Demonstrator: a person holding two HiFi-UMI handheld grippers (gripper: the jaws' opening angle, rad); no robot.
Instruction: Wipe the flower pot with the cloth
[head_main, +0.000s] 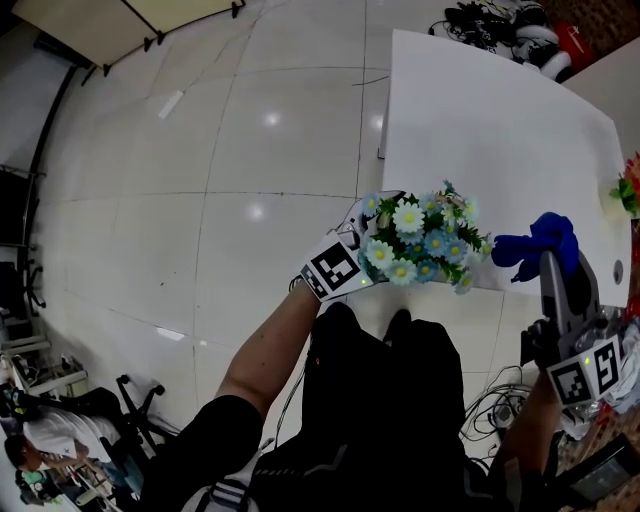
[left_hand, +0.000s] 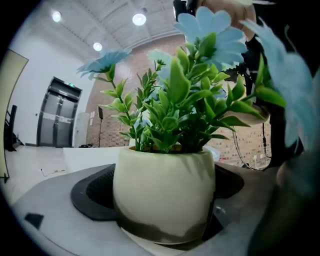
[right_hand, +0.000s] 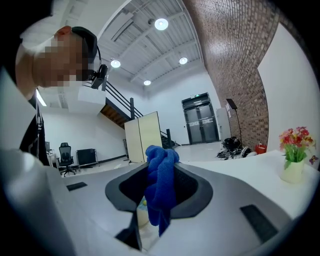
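Presently noted left tongs (head_main: 360, 240) clamped around flower pot (left_hand: 164, 195) (blue and white blooms), right tongs (head_main: 552, 268) pinching blue cloth (right_hand: 161, 187), both beside tabletop (head_main: 480, 130) edge.

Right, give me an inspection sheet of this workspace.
Surface: white table.
Job's things: flower pot between the left jaws; blue cloth bunched in the right jaws.
Clutter: second pot of pink flowers near the table's right edge.
Grippers: left hand-held gripper wide around the flower pot, contact unclear; right hand-held gripper shut on the cloth.
Cables: loose cables on the floor by the person's legs.
Surroundings: brick wall, office chair, partition screen.
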